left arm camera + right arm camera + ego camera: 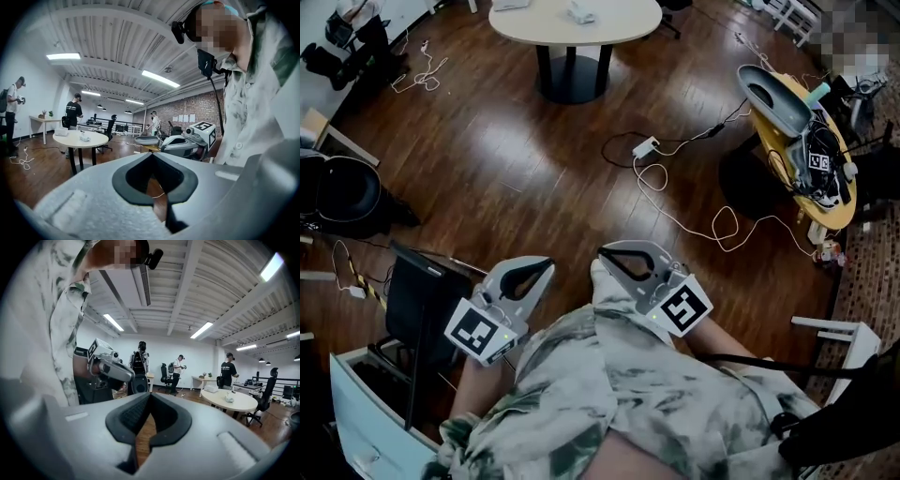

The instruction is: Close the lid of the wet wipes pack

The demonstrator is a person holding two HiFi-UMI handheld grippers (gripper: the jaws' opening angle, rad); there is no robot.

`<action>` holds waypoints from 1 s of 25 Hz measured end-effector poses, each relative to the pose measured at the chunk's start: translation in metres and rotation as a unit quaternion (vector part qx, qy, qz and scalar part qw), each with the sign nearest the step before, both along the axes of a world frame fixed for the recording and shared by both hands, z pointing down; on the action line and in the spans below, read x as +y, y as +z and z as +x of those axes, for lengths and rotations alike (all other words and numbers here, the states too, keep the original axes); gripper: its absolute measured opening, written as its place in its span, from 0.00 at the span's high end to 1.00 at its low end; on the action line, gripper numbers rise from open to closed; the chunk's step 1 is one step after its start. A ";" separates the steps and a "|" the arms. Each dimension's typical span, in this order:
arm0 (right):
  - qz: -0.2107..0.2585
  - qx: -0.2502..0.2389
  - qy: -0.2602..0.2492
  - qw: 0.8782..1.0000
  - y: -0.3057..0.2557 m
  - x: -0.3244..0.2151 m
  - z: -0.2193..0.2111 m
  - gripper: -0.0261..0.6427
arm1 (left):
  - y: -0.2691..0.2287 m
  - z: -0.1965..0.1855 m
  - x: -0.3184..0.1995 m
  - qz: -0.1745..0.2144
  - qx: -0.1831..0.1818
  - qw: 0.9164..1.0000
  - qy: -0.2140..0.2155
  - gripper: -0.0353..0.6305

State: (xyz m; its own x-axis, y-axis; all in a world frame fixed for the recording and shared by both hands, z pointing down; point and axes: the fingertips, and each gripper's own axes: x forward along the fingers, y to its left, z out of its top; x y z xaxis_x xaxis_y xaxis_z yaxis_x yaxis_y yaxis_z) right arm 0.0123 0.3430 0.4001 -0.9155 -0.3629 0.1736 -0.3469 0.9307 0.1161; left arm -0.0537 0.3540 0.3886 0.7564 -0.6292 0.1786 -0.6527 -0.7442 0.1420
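Head view: I held my left gripper [546, 265] and right gripper [606, 253] close against my leaf-patterned shirt [619, 375], tips near each other, over the dark wooden floor [534, 159]. A small white object [579, 11] lay near the middle of the round cream table [628, 28], well apart from both. I couldn't tell whether it was the wipes pack. Left gripper view: jaws clenched tip to tip, nothing between them. Right gripper view: same again, pressed together and empty.
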 end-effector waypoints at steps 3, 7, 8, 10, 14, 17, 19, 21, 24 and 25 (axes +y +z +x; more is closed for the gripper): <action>0.004 0.008 -0.005 1.000 0.000 -0.037 0.016 0.95 | -0.001 0.010 -0.035 -0.005 -0.009 1.000 -0.012 0.94; 0.014 0.018 -0.009 1.000 -0.001 -0.092 0.039 0.95 | -0.011 0.033 -0.086 0.001 -0.022 1.000 -0.015 0.94; 0.017 0.025 -0.010 0.999 0.000 -0.104 0.045 0.95 | -0.014 0.038 -0.097 0.002 -0.021 1.000 -0.015 0.94; 0.015 0.032 -0.010 0.999 0.005 -0.124 0.056 0.95 | -0.017 0.048 -0.117 0.001 -0.014 1.000 -0.017 0.94; 0.009 0.041 -0.010 0.999 0.017 -0.152 0.068 0.95 | -0.016 0.061 -0.146 -0.003 -0.014 1.000 -0.017 0.94; 0.002 0.030 -0.005 1.000 0.022 -0.167 0.072 0.95 | -0.012 0.068 -0.160 -0.010 -0.020 1.000 -0.011 0.94; 0.000 0.026 -0.003 1.000 0.023 -0.179 0.072 0.95 | -0.011 0.069 -0.173 -0.010 -0.020 1.000 -0.009 0.94; 0.000 0.027 -0.001 1.000 0.023 -0.191 0.071 0.95 | -0.010 0.069 -0.187 -0.008 -0.020 1.000 -0.005 0.94; 0.005 0.030 0.005 1.000 0.023 -0.211 0.070 0.95 | -0.012 0.070 -0.211 -0.001 -0.015 1.000 0.004 0.94; 0.007 0.032 0.008 0.999 0.023 -0.220 0.070 0.95 | -0.013 0.070 -0.219 0.002 -0.014 1.000 0.007 0.94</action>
